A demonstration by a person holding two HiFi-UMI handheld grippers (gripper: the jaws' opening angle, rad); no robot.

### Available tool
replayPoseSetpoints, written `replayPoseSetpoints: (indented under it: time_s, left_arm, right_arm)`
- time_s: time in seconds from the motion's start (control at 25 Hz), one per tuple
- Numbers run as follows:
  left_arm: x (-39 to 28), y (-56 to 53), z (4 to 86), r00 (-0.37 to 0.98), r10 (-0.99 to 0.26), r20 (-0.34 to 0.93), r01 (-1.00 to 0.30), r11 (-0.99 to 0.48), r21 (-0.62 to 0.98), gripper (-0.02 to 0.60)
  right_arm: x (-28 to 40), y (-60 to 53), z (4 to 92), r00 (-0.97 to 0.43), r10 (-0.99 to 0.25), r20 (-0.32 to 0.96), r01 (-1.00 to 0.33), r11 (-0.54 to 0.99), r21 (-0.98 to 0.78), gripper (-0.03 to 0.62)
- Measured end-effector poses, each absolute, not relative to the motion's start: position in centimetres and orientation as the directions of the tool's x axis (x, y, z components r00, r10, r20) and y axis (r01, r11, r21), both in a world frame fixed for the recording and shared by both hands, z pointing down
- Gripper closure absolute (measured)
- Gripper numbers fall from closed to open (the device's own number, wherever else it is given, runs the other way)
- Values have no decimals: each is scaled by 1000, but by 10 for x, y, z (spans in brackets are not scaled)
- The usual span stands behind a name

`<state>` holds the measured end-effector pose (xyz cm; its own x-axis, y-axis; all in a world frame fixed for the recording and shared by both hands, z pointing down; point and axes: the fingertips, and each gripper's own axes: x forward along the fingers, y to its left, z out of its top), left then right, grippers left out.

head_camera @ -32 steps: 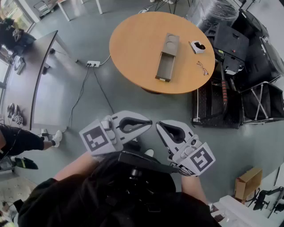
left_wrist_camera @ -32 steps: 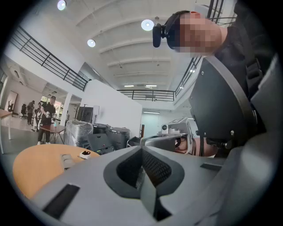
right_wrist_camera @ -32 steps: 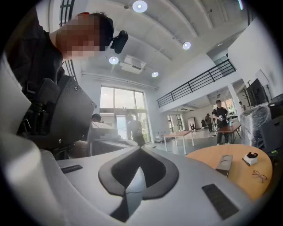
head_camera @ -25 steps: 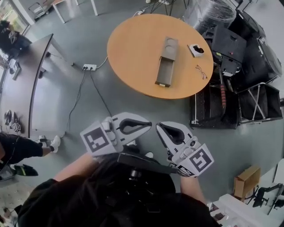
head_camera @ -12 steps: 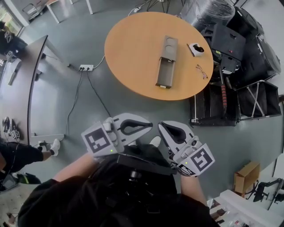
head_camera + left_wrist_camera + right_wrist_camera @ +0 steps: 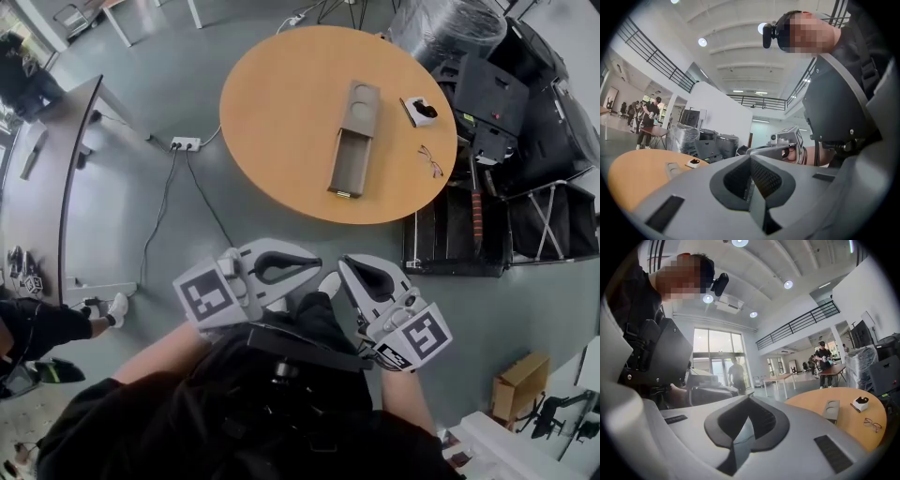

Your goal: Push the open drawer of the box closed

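A long grey box (image 6: 360, 105) lies on the round wooden table (image 6: 277, 103) in the head view, with its open drawer (image 6: 348, 167) pulled out toward me. Both grippers hang close to my body, well short of the table. My left gripper (image 6: 317, 261) is shut with nothing in it, its tip pointing right. My right gripper (image 6: 343, 265) is also shut and empty, its tip facing the left one. The box (image 6: 672, 168) shows small at the left of the left gripper view, and the box (image 6: 831, 409) shows again at the right of the right gripper view.
On the table near the box lie a small white item (image 6: 419, 110) and a pair of glasses (image 6: 430, 160). Black cases (image 6: 487, 94) crowd the table's right side. A power strip (image 6: 185, 143) with cables lies on the floor at left, beside a grey desk (image 6: 56, 178).
The view has shifted a little, so the table sits slightly lower in the picture. A shoe now shows between the grippers. Both grippers keep the same shut pose.
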<state>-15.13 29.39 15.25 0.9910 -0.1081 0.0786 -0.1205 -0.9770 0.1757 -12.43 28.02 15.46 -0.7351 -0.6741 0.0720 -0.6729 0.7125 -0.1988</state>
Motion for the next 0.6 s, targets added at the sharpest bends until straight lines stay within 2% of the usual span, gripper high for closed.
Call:
replayPoseSetpoints:
  time_s: [0.6]
  left_arm:
    - [-46,202,159,979,-190,79,-201,-967,159,554]
  right_arm:
    - [-31,186,169,-807,-588,54,-582,777,-241,571]
